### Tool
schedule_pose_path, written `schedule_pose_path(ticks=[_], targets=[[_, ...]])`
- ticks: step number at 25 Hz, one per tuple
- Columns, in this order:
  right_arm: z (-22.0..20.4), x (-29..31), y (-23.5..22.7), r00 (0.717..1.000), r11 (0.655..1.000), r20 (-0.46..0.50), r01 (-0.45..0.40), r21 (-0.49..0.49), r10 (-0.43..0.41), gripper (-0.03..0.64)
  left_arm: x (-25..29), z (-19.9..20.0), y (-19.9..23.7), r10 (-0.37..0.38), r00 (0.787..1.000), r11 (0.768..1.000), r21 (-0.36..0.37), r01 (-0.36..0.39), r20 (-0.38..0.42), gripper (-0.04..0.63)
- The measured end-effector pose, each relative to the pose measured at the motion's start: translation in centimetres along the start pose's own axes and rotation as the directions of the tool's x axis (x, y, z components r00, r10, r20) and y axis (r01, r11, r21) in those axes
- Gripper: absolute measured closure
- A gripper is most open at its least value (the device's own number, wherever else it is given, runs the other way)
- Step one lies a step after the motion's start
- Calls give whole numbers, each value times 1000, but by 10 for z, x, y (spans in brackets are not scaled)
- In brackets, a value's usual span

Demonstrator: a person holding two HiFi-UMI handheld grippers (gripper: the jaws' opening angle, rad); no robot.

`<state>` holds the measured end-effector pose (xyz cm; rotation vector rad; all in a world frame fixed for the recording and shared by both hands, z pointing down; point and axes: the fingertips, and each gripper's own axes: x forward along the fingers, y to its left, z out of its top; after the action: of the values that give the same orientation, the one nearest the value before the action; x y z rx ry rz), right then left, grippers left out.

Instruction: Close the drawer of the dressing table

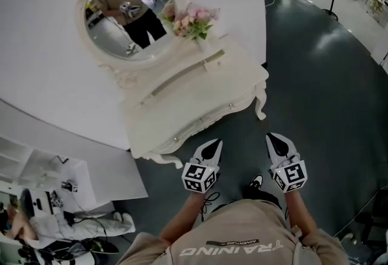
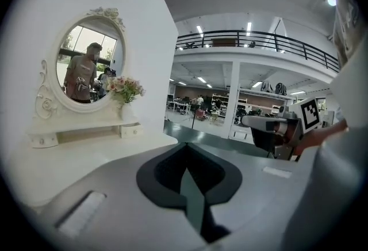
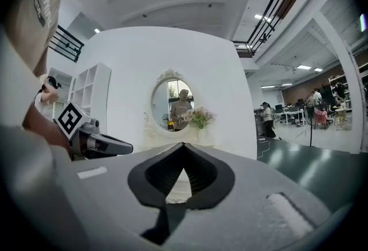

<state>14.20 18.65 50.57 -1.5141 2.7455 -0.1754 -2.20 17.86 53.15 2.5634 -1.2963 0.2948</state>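
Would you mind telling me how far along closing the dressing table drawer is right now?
Done, apparently: the drawer front of the dressing table looks flush, with no open cavity showing from above. In hand: nothing. The left gripper and right gripper are shut, empty and apart from the table. Left: seemingly nothing, though a slight gap cannot be ruled out.

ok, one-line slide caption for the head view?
Person faces the white dressing table, left gripper and right gripper held short of it, jaws together, both empty.
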Motion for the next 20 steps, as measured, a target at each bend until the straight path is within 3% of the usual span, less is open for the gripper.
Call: schedule_pose_path(ticks=[10,20], targets=[[6,37,-47,997,997,-17,-75,8,75,615,39,16,7,76,997,997,-7,-76,6,577],[-14,58,-73,995,993,-56,-79,93,85,615,90,16,21,67,997,997,-21,-68,-45,577]])
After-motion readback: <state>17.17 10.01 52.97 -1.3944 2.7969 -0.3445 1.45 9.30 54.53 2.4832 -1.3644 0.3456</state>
